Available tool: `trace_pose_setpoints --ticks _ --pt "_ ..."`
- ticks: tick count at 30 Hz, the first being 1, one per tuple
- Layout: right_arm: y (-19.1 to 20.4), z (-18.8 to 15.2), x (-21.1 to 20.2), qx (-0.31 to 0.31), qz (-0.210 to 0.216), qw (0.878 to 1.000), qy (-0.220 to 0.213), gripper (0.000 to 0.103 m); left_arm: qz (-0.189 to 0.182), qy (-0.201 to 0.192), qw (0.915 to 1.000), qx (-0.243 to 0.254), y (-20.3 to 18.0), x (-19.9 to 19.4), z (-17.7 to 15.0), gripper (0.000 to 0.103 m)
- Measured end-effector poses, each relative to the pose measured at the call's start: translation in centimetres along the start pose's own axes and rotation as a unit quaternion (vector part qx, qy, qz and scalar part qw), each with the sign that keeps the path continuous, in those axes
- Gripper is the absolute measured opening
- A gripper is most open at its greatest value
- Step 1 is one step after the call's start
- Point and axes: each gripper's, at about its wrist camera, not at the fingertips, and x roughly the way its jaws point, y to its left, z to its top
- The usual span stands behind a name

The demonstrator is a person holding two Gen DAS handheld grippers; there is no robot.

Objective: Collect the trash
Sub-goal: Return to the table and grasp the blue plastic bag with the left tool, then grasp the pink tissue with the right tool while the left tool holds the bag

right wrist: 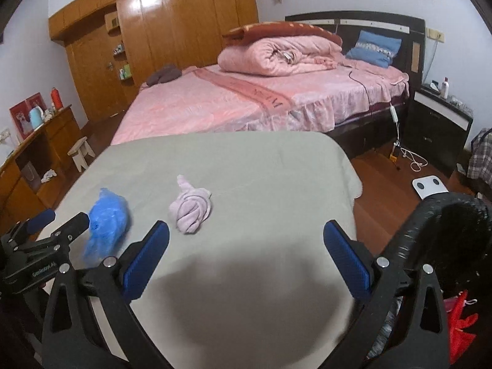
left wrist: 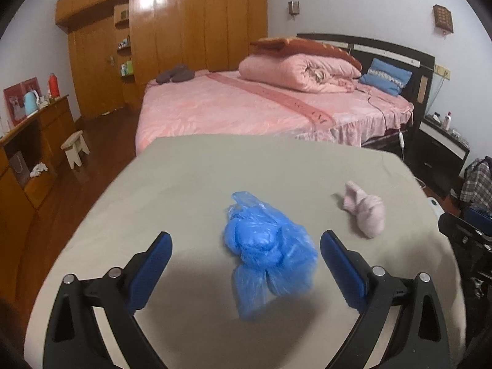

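A crumpled blue plastic bag (left wrist: 267, 252) lies on the grey-covered table (left wrist: 190, 184). My left gripper (left wrist: 246, 246) is open, its blue-padded fingers on either side of the bag, just above it. A rolled pale pink cloth (left wrist: 366, 212) lies to the bag's right. In the right wrist view the bag (right wrist: 106, 224) is at the left with the left gripper (right wrist: 66, 221) around it, and the pink cloth (right wrist: 192, 209) is ahead. My right gripper (right wrist: 246, 240) is open and empty above the table (right wrist: 261, 169), short of the cloth.
A black-lined trash bin (right wrist: 446, 224) stands off the table's right edge, with red material (right wrist: 461, 323) below it. A pink bed (right wrist: 246, 101) lies beyond the table. A wooden cabinet (left wrist: 37, 141), a small stool (left wrist: 75, 147), a nightstand (right wrist: 439, 129) and a white scale (right wrist: 429, 186) stand around.
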Motion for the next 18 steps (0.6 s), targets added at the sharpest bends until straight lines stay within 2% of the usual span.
trace_pose_setpoints --ticks 6,8,10,12,13,15,18 --pt "0.1 0.3 2.9 -0.001 -0.012 1.0 0.011 0.098 -0.012 0.028 0.9995 -0.009 0.2 3.6 0.4 0.094" --pt "0.1 0.4 3.5 0.002 -0.011 1.0 0.015 0.098 -0.019 0.046 0.9987 -0.008 0.1 4.7 0.3 0.089" --pt "0.2 0.5 3.9 0.003 -0.008 1.0 0.018 0.098 -0.031 0.061 0.9976 -0.008 0.0 5.4 0.2 0.08" --pt "0.6 0.6 4.2 0.0 -0.002 1.0 0.018 0.098 -0.045 0.073 0.9963 -0.009 0.1 5.8 0.0 0.059" --pt "0.8 0.6 4.3 -0.002 0.001 1.0 0.018 0.098 -0.049 0.076 0.9959 -0.011 0.1 6.0 -0.1 0.058" --pt "1.3 0.8 4.4 -0.007 0.009 1.0 0.017 0.098 -0.054 0.07 0.9959 -0.019 0.5 5.6 0.0 0.051" --pt "2.2 1.0 4.6 -0.014 0.021 1.0 0.015 0.098 -0.046 0.053 0.9971 -0.028 1.3 4.9 0.2 0.044"
